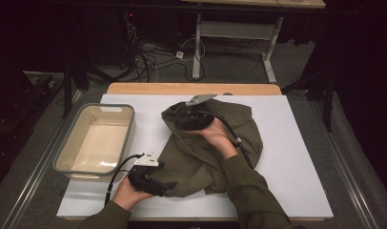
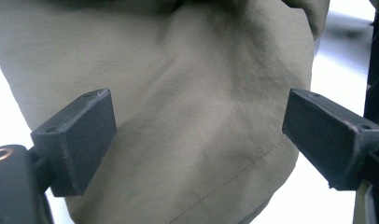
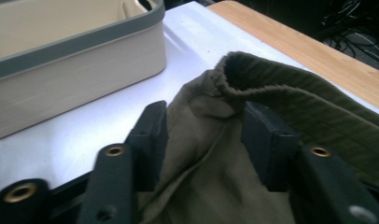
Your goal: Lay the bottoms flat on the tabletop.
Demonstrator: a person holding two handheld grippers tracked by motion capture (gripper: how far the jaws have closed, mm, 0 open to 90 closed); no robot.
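Note:
An olive-green garment (image 1: pixel 206 148) lies crumpled on the white table top (image 1: pixel 296 162). My right gripper (image 1: pixel 176 116) sits at its far left corner. In the right gripper view, the ribbed hem (image 3: pixel 281 93) and a fold of the cloth (image 3: pixel 201 177) lie between the parted jaws of the right gripper (image 3: pixel 206 126), which do not clamp it. My left gripper (image 1: pixel 171 185) rests at the garment's near left edge. The left gripper (image 2: pixel 199 135) holds its jaws wide apart over the cloth (image 2: pixel 192 93), gripping nothing.
A cream bin with a grey rim (image 1: pixel 129 129) stands empty left of the garment, close to the right gripper; its wall (image 3: pixel 85 70) fills the upper left of that gripper's view. A wooden strip (image 1: pixel 191 88) borders the table's far edge. Cables lie on the floor beyond.

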